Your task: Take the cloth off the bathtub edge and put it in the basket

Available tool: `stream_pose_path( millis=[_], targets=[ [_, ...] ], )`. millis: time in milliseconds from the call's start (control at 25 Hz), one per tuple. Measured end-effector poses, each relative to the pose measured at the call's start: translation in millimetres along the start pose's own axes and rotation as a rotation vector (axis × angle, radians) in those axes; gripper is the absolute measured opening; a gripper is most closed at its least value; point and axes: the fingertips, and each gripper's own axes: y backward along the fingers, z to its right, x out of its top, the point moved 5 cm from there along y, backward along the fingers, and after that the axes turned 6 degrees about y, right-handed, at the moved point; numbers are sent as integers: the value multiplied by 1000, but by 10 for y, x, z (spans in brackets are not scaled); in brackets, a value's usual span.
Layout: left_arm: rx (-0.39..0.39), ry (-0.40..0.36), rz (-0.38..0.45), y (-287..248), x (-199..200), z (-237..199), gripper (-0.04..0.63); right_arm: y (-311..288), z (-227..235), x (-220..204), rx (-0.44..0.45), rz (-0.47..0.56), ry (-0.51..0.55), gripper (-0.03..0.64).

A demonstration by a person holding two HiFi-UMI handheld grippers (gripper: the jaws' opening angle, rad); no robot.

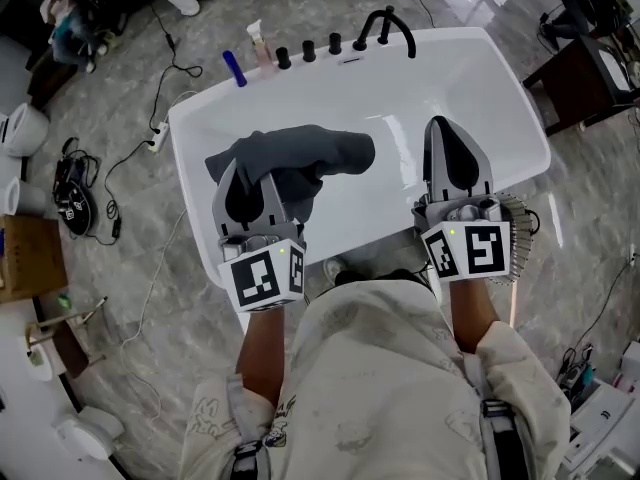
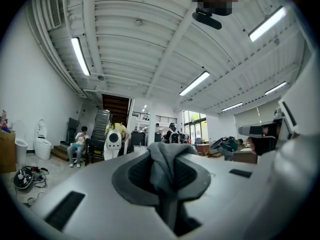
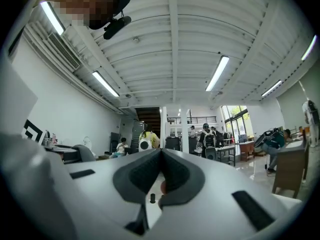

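Observation:
A dark grey cloth [image 1: 300, 158] hangs over the white bathtub [image 1: 500, 98], lifted off its edge. My left gripper [image 1: 243, 175] is shut on it, and a fold of the cloth [image 2: 162, 171] is pinched between the jaws and bulges over the tips of the left gripper [image 2: 162, 153]. My right gripper [image 1: 441, 126] is held above the tub's near right side, apart from the cloth. In the right gripper view the jaws of the right gripper [image 3: 161, 153] meet at the tips with nothing between them. A wire basket [image 1: 518, 230] peeks out just right of the right gripper, mostly hidden.
A black faucet [image 1: 386, 26] with knobs, a pump bottle [image 1: 259, 44] and a blue item [image 1: 233, 69] stand on the tub's far rim. Cables and a power strip [image 1: 158, 135] lie on the floor at left. Both gripper views point level across a room with several people.

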Motion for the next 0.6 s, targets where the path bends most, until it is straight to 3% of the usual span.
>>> stream_pose_path(
  millis=[240,600],
  targets=[
    [-84,9,-7,-98,27,485,46,298,401,12,-76,9,-5,-12],
    [-230,3,-10,-202,-8,1586,46,1010,1383,-34,-244,0,-24,-12]
  ],
)
